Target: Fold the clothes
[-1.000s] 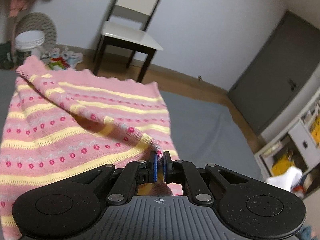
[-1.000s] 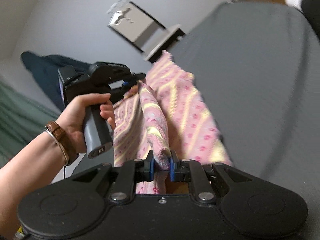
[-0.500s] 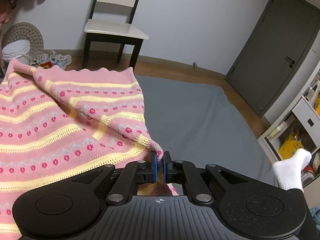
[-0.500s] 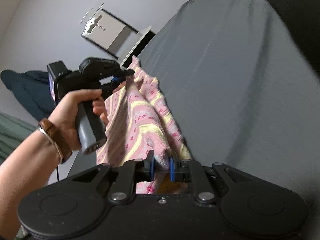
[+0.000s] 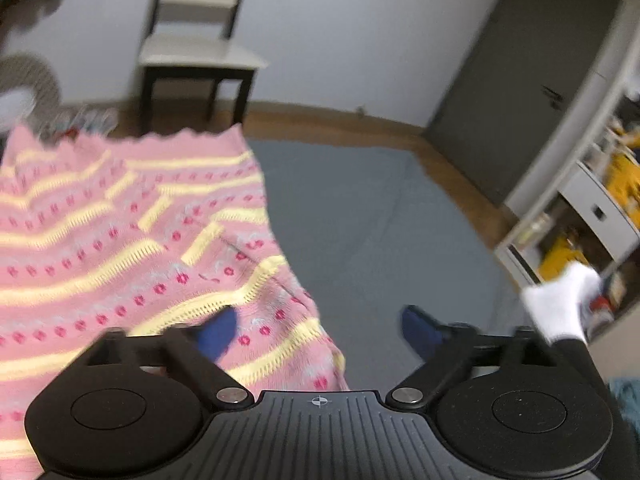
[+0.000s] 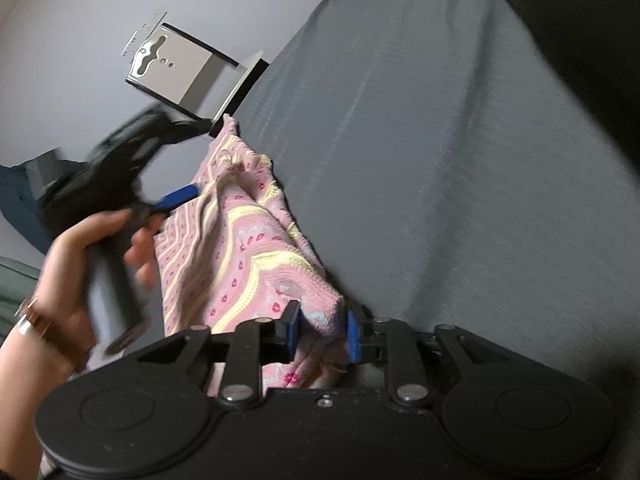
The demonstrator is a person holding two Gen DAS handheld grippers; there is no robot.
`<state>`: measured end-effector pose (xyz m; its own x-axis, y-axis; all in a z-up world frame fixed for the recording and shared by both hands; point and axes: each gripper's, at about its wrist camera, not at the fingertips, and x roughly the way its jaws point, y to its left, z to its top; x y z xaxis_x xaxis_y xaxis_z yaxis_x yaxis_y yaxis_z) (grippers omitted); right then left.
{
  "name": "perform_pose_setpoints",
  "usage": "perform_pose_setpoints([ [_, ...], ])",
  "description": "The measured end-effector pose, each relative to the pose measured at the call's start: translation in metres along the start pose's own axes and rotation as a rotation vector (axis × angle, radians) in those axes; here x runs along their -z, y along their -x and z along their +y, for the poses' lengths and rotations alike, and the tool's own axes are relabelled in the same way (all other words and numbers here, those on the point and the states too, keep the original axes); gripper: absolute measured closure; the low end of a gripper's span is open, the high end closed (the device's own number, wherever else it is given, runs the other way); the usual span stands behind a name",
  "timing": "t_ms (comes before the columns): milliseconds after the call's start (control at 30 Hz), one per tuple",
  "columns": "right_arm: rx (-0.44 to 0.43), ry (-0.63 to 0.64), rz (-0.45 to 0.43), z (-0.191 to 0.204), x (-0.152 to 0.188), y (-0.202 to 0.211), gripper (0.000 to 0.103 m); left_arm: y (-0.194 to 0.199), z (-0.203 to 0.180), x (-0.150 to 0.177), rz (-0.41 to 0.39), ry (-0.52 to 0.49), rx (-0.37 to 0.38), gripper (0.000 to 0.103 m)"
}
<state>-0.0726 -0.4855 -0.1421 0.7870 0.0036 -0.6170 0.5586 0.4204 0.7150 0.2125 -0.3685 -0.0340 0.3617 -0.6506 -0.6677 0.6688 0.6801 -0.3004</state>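
1. Pink striped knit garment (image 5: 132, 248): spread over the grey bed cover (image 5: 360, 216), scalloped hem toward the chair (image 5: 196, 52); near corner bunched and doubled over, seen from the right wrist as a humped fold (image 6: 256, 256).
2. Left gripper (image 5: 316, 330): jaws wide apart, holding nothing; one blue pad (image 5: 218, 330) above the garment's near edge, the other pad (image 5: 416, 326) over bare bed cover. Contact between pad and cloth: cannot tell, view blurred.
3. Right gripper (image 6: 322, 326): jaws part-way apart, folded corner of the garment between them; fabric against the left pad, a slim gap beside the right pad. Grip judged slack or just let go.
4. Left hand (image 6: 76, 264): wrapped round the left gripper's handle, beside the garment on the side away from the bed cover's open stretch; motion-blurred.
5. Step in hand, as judged: laying down a fold, both corners being set onto the garment.
6. Next move, as judged: clearing both grippers off the cloth without dragging the fold, then picking a fresh edge for a further fold.
7. Risk: bunched corner likely to spring loose unless flattened.
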Motion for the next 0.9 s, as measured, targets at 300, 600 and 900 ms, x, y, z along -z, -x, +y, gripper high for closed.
perform_pose_setpoints([
  [300, 0.057, 0.053, -0.05, 0.013, -0.005, 0.01, 0.049, 0.135, 0.008, 0.086, 0.003, -0.181, -0.056, 0.01],
  [600, 0.051, 0.228, 0.03, 0.025, -0.029, 0.008, 0.03, 0.185, 0.072, 0.183, 0.051, 0.319, -0.084, 0.01],
  [900, 0.026, 0.242, 0.158, 0.025, -0.041, -0.029, 0.029, 0.169, 0.075, 0.212, 0.02, 0.529, 0.12, 0.019],
])
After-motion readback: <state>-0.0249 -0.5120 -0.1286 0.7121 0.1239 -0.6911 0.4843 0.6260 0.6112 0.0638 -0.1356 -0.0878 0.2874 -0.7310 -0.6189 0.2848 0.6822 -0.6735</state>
